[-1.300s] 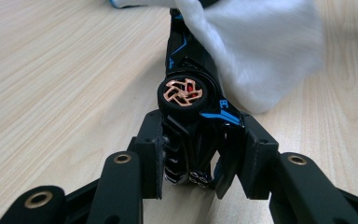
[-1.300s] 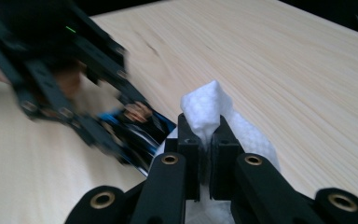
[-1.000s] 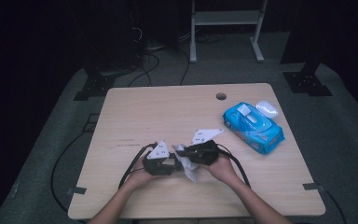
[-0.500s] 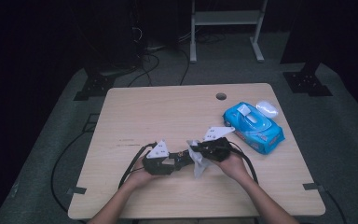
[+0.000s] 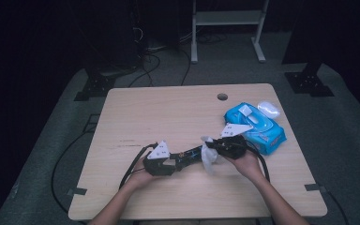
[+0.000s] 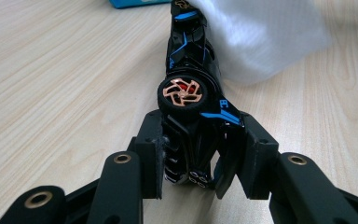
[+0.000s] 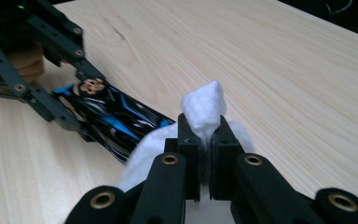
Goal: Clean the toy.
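Tongs at work on a wooden bench [image 5: 168,112]: left tongs [image 6: 193,161] clamp a black-and-blue toy car [image 6: 191,70] while right tongs [image 7: 205,140] pinch a white wipe [image 7: 204,108] against its far end, apparently mid-cleaning, the next stroke needing a steady hold.

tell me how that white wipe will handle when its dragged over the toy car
The white wipe, pinched in the right hand-held gripper, sags below the jaws, so it probably stays floppy and drapes over the toy car. It looks thin and light, so it may bunch when dragged.

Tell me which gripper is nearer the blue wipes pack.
Right. The right gripper, shut on a white wipe, sits just in front of the blue wipes pack. The left gripper, shut on a toy car, is farther off toward the table's middle.
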Action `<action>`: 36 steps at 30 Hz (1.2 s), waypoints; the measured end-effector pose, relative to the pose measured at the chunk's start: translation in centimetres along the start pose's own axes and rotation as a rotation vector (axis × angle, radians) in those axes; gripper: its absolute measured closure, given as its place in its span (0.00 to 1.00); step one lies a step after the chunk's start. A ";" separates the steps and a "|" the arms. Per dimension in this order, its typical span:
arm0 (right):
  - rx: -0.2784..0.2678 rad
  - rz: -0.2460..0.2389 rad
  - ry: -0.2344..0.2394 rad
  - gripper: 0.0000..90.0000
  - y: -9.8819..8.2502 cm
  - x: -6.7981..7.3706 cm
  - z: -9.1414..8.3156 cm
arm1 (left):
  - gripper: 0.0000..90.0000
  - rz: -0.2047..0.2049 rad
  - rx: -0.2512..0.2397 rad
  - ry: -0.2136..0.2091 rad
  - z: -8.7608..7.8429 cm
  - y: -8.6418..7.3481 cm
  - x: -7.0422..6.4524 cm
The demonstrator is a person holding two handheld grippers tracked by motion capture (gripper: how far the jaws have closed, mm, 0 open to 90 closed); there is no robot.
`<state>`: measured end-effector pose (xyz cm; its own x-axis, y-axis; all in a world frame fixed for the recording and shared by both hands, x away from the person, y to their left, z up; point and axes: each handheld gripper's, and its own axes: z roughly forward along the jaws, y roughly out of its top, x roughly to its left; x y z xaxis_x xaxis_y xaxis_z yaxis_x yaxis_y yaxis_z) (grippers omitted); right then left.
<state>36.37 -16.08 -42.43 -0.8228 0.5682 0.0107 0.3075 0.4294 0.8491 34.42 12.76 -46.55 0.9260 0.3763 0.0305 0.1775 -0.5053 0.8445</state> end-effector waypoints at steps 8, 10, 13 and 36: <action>-0.016 -0.030 0.073 0.94 0.8 2.1 1.9 | 0.65 0.008 0.008 -0.001 0.0 0.1 0.0; -0.007 -0.042 0.066 0.94 0.8 2.1 2.0 | 0.65 0.009 0.010 0.002 -0.1 0.1 0.0; -0.002 -0.019 0.046 0.94 0.3 1.0 1.3 | 0.65 0.013 0.011 0.004 -0.2 0.1 0.1; -0.012 -0.037 0.151 0.95 2.8 3.3 3.0 | 0.65 0.025 0.016 -0.001 0.0 0.2 0.5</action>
<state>35.96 -10.90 -41.58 -0.8962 0.4399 0.0577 0.2707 0.4391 0.8567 34.93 12.82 -46.34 0.9308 0.3621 0.0511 0.1590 -0.5267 0.8350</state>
